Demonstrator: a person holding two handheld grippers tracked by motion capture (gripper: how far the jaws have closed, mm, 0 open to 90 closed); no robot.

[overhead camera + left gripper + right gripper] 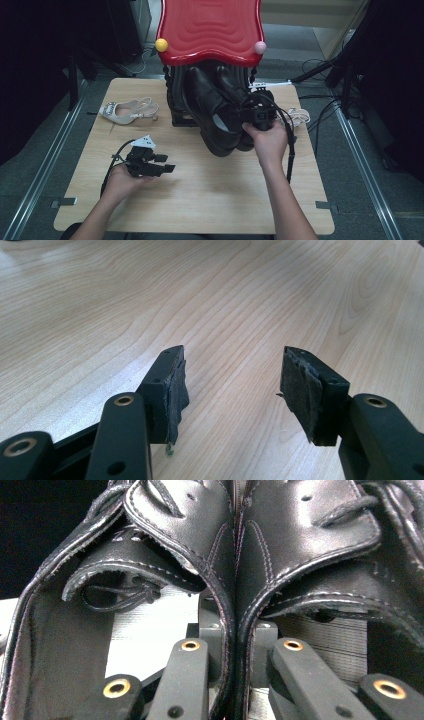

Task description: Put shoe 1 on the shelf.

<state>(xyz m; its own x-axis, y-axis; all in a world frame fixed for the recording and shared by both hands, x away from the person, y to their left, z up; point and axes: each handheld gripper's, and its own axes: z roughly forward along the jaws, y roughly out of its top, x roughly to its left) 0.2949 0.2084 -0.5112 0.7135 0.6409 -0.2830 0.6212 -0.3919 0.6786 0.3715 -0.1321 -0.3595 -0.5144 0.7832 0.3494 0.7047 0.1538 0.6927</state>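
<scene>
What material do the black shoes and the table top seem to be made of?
The black shoes look like smooth leather or an imitation of it: a soft shine, stitched seams and punched lace holes. The right gripper pinches their two inner walls together. The table top looks like pale wood or a wood-grain laminate, matt, with long grain lines.

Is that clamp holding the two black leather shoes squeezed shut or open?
Shut. The right gripper pinches the black leather shoes' adjoining inner walls together; in its own view both jaws press against the leather.

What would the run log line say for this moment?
right gripper: shut on black shoes, pinching both inner walls | left gripper: open over table
</scene>
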